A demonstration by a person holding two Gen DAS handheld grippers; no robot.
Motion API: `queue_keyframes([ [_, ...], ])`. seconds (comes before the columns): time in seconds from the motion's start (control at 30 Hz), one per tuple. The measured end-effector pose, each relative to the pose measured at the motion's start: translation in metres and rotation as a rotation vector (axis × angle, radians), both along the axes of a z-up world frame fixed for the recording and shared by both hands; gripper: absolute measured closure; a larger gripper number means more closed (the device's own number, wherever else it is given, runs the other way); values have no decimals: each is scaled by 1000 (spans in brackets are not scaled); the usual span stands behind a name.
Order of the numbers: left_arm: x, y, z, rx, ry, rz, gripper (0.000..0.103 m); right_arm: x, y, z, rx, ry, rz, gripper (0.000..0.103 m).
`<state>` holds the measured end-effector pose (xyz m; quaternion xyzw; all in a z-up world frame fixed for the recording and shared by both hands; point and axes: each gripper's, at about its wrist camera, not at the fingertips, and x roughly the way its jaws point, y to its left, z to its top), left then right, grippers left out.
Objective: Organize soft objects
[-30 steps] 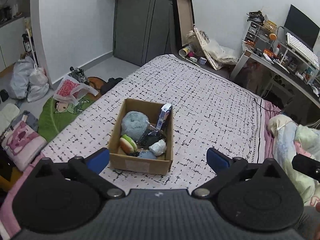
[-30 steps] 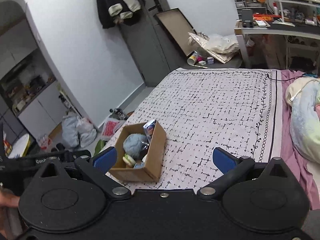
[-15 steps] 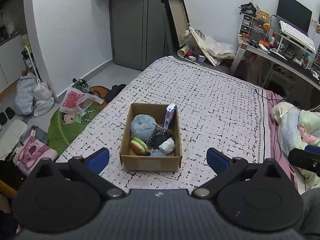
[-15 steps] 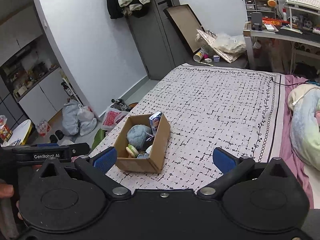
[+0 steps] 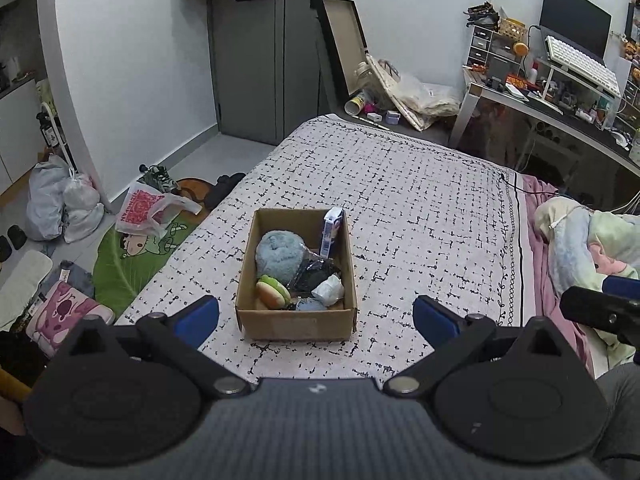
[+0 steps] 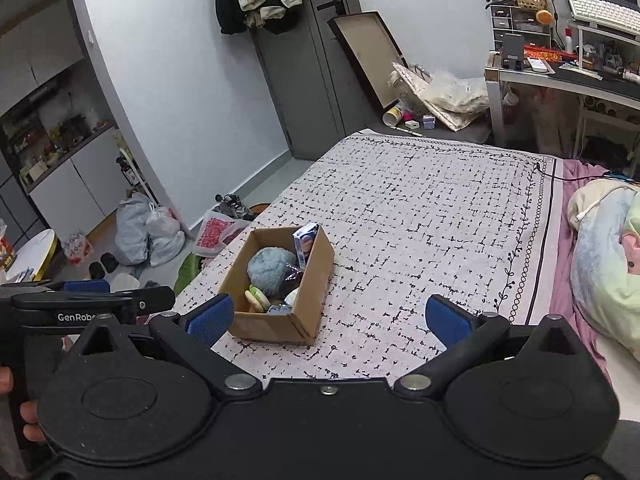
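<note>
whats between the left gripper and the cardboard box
Only bare patterned bedspread separates the open left gripper from the cardboard box, as the left wrist view shows.

Your box [image 5: 296, 323] is plain brown cardboard, matt, with raw cut edges. Inside, the blue plush [image 5: 277, 255] looks fuzzy and the burger toy [image 5: 273, 293] soft and smooth; the dark wrapper [image 5: 314, 274] beside them seems to be crinkled glossy plastic, though it is hard to tell. The bed [image 5: 420, 216] wears woven cloth. Each hand-held gripper [image 5: 316, 318] is matt black plastic with blue pads [image 6: 449, 323] and metal pivot pins.
</note>
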<state>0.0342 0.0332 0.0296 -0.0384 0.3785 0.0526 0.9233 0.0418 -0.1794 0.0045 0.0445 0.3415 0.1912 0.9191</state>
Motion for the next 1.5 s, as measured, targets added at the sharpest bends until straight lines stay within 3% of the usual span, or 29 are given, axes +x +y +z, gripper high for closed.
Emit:
queue_keyframes([
  [1.5, -6, -1, -8, -39, 17, -14, 1, -5, -2, -3, -5, 6, -18, 0],
])
